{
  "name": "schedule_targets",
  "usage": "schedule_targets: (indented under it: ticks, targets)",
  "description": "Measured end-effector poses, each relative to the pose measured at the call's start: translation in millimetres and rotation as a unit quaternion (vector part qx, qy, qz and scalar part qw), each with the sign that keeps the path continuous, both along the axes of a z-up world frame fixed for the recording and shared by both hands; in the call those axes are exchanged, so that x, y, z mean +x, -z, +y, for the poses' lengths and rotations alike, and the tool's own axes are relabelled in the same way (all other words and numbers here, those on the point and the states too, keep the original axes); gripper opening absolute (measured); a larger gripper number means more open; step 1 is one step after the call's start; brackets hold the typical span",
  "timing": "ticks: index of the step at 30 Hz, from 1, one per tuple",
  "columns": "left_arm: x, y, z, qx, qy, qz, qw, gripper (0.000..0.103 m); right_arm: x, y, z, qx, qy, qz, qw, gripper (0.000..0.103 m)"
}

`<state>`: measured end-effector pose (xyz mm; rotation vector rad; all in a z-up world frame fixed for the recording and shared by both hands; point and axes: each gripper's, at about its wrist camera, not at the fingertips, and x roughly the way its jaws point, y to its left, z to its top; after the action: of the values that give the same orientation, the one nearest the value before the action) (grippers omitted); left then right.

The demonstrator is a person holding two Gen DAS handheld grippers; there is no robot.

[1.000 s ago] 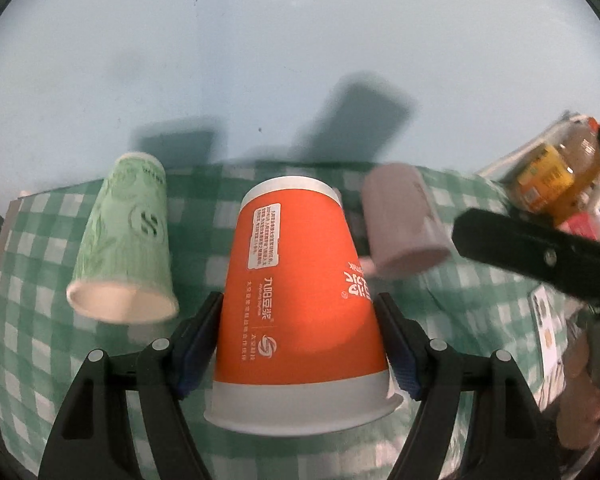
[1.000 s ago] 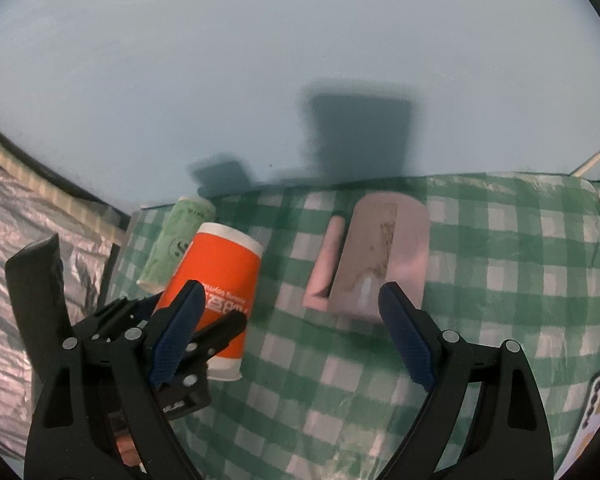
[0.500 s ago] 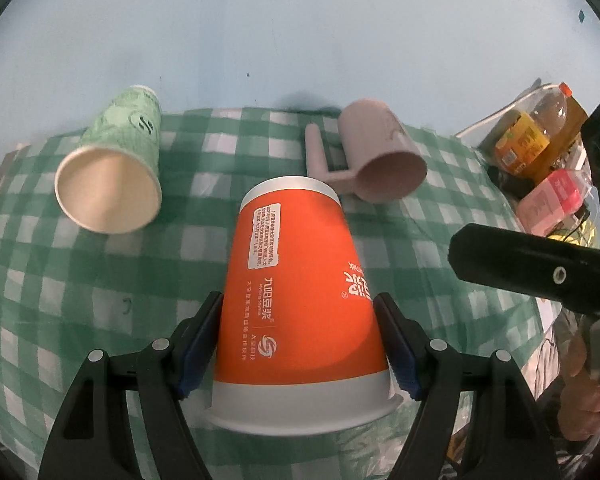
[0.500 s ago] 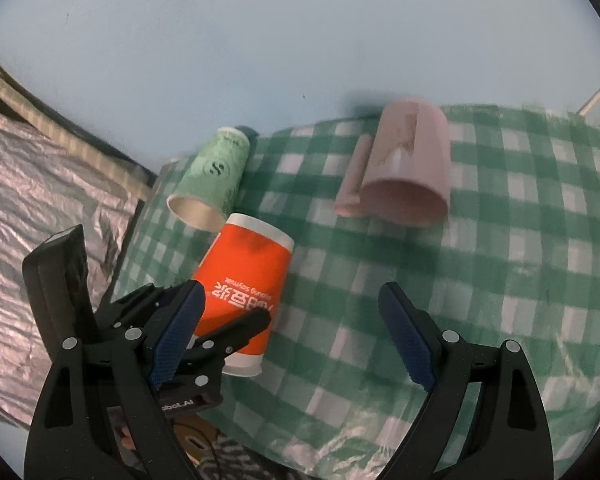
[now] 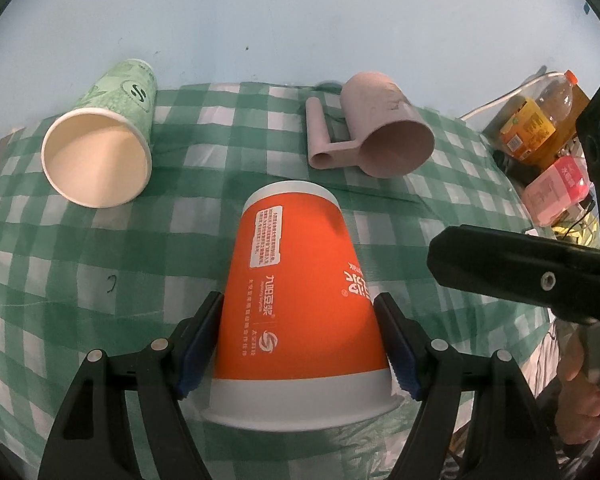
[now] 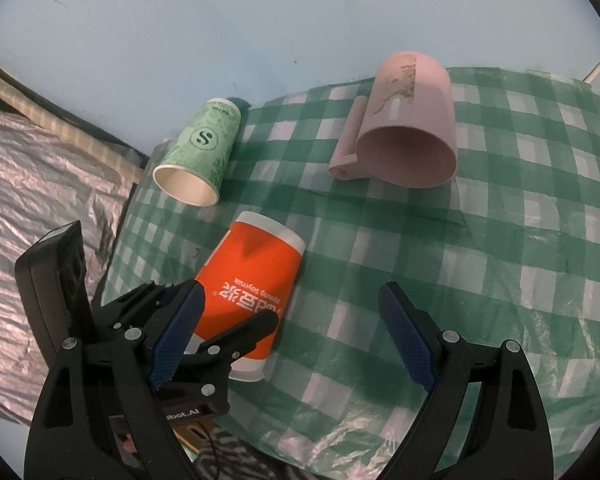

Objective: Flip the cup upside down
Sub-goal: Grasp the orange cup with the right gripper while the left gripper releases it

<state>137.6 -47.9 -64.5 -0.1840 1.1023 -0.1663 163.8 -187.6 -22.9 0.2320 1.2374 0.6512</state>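
A green-and-white checked plastic tablecloth (image 5: 100, 248) covers the table in front of a pale blue wall (image 5: 300, 20). To its left, in the right wrist view, lies crinkled silver foil sheeting (image 6: 32, 184).

The left gripper (image 5: 298, 350) is clamped on the orange paper cup with white rim bands and white printing (image 5: 296, 292), its blue-padded fingers (image 5: 198, 342) pressing both flanks near the wide mouth. The cup's narrow base points away from the camera, over the near-middle of the cloth; whether it touches the cloth I cannot tell. The right gripper (image 6: 292, 338) has its jaws spread wide with nothing between them, hovering just right of that cup.

A dusty-pink plastic mug with a flat handle (image 5: 384, 136) lies on its side at the far edge, mouth toward the cameras. A green patterned paper cup with a cream inside (image 5: 108, 136) lies likewise at far left.

Beyond the cloth's right edge stand an amber drink bottle with an orange cap (image 5: 540, 120) and a pink-labelled package (image 5: 560, 184).
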Motion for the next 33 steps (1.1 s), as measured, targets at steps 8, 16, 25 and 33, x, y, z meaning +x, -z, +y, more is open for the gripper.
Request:
schedule_targets:
  ticks: [8,16,25,33]
  targets:
    - [-2.8,-7.5,5.4,-0.007,-0.005,0.006,1.0000,0.088,3.2,-1.1,7.4,0.002,-0.006,0.011,1.000,0.090]
    - [-10.6,-28.0,22.9,-0.024,0.001,-0.008,0.9997,0.090,10.9,1.2,18.7,0.006,-0.008,0.036,0.999,0.090]
    - [-14.2,-41.8,71.7,-0.044,-0.038,-0.022,0.9981,0.090,19.3,13.6,34.6,0.006,-0.004,0.074,0.997,0.090]
    - [-15.3,-25.1,96.5,-0.021,-0.078,-0.025,0.9964,0.091,23.2,30.6,57.9,-0.004,-0.015,0.103,0.995,0.090]
